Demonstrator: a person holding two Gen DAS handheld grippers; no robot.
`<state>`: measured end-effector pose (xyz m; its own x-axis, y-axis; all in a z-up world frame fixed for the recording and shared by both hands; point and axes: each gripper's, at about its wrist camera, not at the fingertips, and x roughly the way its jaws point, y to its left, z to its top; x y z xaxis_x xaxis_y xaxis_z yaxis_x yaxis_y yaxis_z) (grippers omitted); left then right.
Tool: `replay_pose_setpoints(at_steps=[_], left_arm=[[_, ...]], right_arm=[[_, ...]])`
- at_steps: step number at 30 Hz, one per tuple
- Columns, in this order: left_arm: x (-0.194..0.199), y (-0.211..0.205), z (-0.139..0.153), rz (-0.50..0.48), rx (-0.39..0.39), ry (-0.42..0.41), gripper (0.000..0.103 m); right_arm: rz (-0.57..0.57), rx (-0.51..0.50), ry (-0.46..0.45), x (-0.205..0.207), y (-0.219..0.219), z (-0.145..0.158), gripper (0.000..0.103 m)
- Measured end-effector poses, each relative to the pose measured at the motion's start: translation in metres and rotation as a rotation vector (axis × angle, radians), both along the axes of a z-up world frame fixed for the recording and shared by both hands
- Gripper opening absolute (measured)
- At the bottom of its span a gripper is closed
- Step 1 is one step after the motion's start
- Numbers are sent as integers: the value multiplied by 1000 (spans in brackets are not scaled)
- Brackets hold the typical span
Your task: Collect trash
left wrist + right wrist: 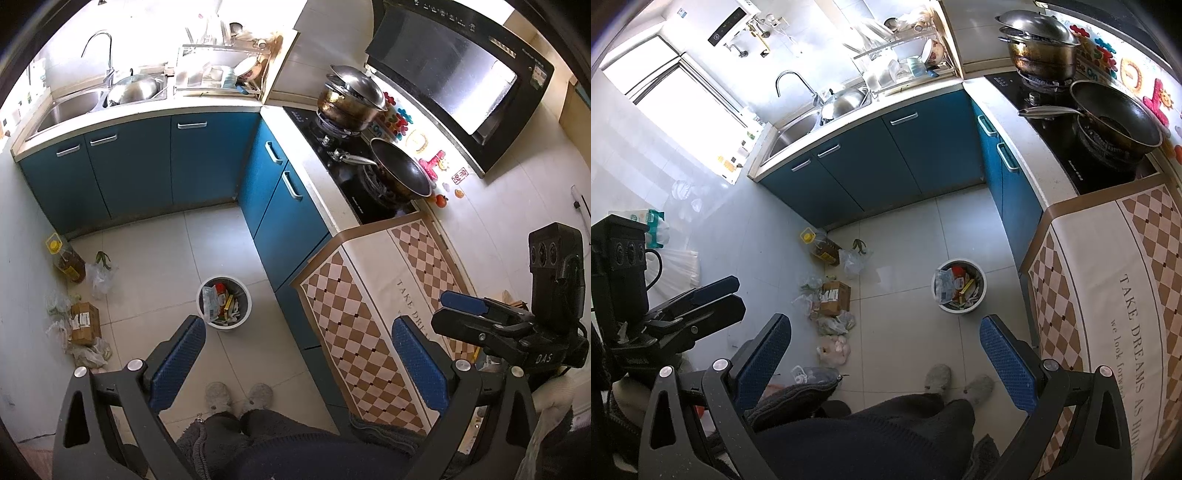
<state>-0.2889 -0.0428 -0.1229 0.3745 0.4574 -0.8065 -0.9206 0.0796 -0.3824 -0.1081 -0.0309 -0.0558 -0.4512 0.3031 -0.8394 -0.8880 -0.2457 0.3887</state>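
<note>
A white trash bin (224,302) full of wrappers stands on the tiled floor; it also shows in the right wrist view (959,291). My left gripper (301,354) is open and empty, held high above the floor, with the bin just beyond its left finger. My right gripper (886,350) is open and empty, also high up, with the bin between and beyond its fingers. In the left wrist view the right gripper (476,314) appears at the right over the checkered cloth. In the right wrist view the left gripper (720,299) appears at the left.
Blue cabinets (207,162) form an L around the floor. A sink (74,107), a stove with a pot (351,98) and a wok (400,171) sit on top. An oil bottle (822,245), a cardboard box (834,297) and plastic bags (834,349) lie along the left wall. The person's slippers (240,395) stand below.
</note>
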Motion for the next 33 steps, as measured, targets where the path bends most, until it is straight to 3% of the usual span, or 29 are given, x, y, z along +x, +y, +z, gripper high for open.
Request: replay_pose_setpoints(at_steps=[33], left_arm=[[-17,16,7,10,22,-6,103]], right_arm=[[5,1,7,-7,14,6,103]])
